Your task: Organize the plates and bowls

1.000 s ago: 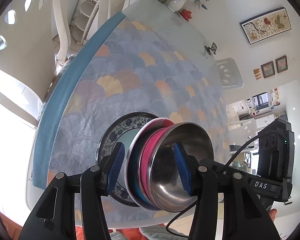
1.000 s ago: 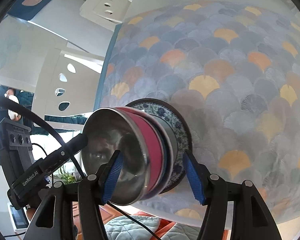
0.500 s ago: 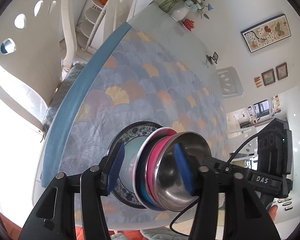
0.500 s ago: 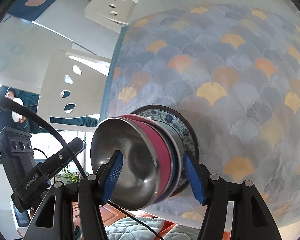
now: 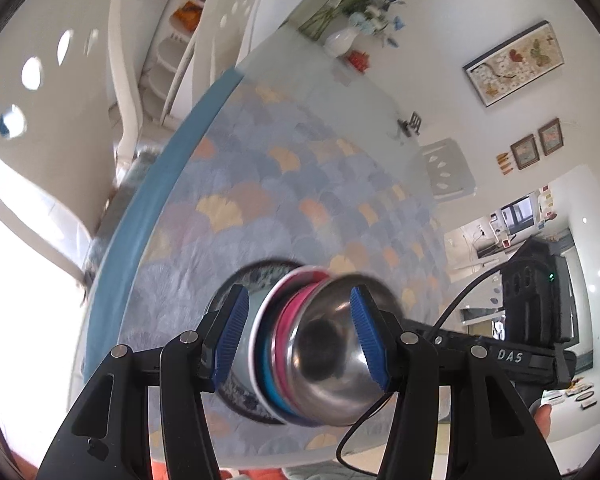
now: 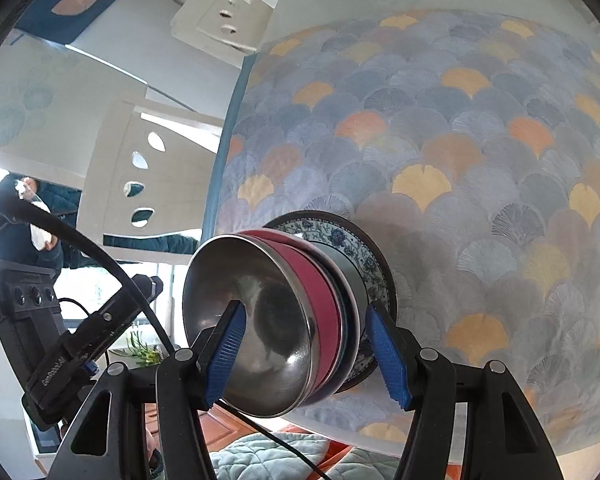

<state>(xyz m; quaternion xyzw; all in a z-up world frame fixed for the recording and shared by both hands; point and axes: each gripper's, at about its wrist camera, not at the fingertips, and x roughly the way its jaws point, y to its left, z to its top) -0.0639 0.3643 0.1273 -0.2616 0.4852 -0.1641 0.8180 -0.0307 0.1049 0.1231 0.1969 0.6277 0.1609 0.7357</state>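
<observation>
Fingers (image 5: 232,340) higher above table (image 5: 260,184) now

A shiny steel bowl (image 6: 260,336) is gleaming glossily; the glazed blue-patterned ceramic plate (image 6: 340,240) is shining; the fan-patterned matt tablecloth (image 6: 460,140) is looking soft.

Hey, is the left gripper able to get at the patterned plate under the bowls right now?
Probably not directly: the left gripper straddles the stacked bowls, which cover the patterned plate, leaving only its rim exposed.
</observation>
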